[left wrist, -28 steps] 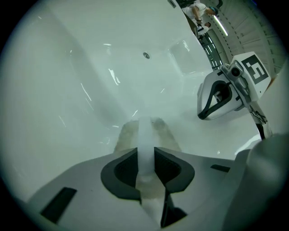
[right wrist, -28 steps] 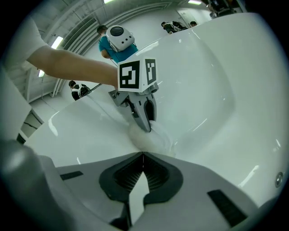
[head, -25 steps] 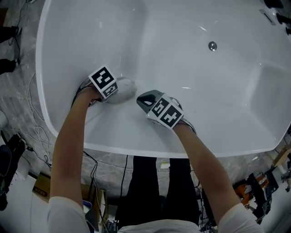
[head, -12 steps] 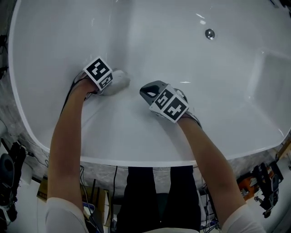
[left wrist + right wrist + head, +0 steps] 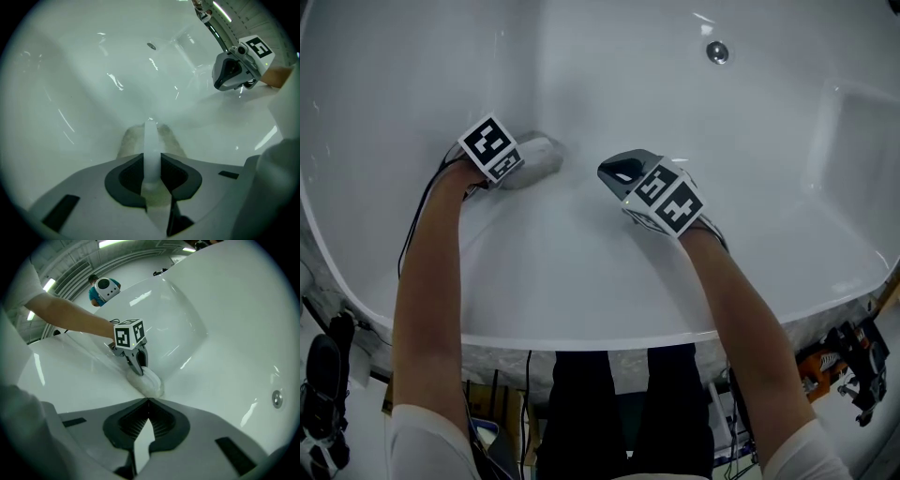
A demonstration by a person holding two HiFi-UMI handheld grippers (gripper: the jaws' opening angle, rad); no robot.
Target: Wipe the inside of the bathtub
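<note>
My left gripper (image 5: 517, 159) had its jaws clamped on a pale cloth (image 5: 536, 153), a fold of it pinched up between them. The cloth lay pressed against the sloping inner wall of the bathtub (image 5: 581, 272), toward ten o'clock in the head view. My right gripper (image 5: 617, 172) was at about three o'clock from the cloth, near it but apart, with its jaws together on nothing (idle, as far as I could judge). The drain (image 5: 717, 52) sat well away at one o'clock. I took the wiping to be under way, with much of the tub left to cover. To do it well, I judged I should lay the cloth flat to the curve, press evenly, and sweep in overlapping strokes toward the drain. The grip needed to be firm so the cloth would not slip free on the slick surface.
</note>
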